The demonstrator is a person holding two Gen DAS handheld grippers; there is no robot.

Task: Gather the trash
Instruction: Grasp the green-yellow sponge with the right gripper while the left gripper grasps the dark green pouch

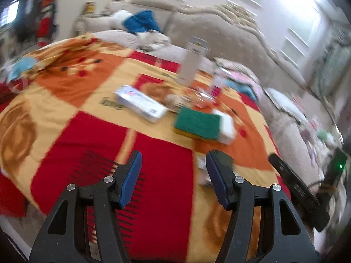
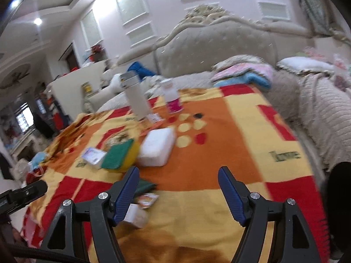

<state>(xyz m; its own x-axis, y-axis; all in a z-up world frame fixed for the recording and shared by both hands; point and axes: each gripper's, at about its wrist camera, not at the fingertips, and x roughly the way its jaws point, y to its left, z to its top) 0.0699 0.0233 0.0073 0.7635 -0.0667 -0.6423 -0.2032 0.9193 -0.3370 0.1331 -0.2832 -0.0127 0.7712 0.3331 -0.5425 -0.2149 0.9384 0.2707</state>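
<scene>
Trash lies on a red, orange and yellow blanket [image 1: 92,135] on a bed. In the left wrist view I see a white packet [image 1: 140,103], a green-and-yellow sponge [image 1: 197,122], a white box [image 1: 227,127], a tall white bottle [image 1: 193,63] and a pink-labelled bottle [image 1: 216,85]. My left gripper [image 1: 173,160] hovers open over the blanket, short of them. My right gripper [image 2: 178,175] is open, its jaws opening, nothing between them. Beside its left finger lie a small wrapper [image 2: 148,199], a small white carton [image 2: 136,215] and a dark green piece [image 2: 145,185]. The white box [image 2: 156,148] and sponge [image 2: 119,155] lie beyond.
A padded headboard [image 2: 219,43] and folded pink and blue bedding [image 2: 243,74] stand behind. A blue face mask [image 2: 38,160] lies at the blanket's left edge. The other gripper shows at the frame edges [image 1: 296,190] [image 2: 24,194]. A beige quilt [image 2: 324,114] covers the right side.
</scene>
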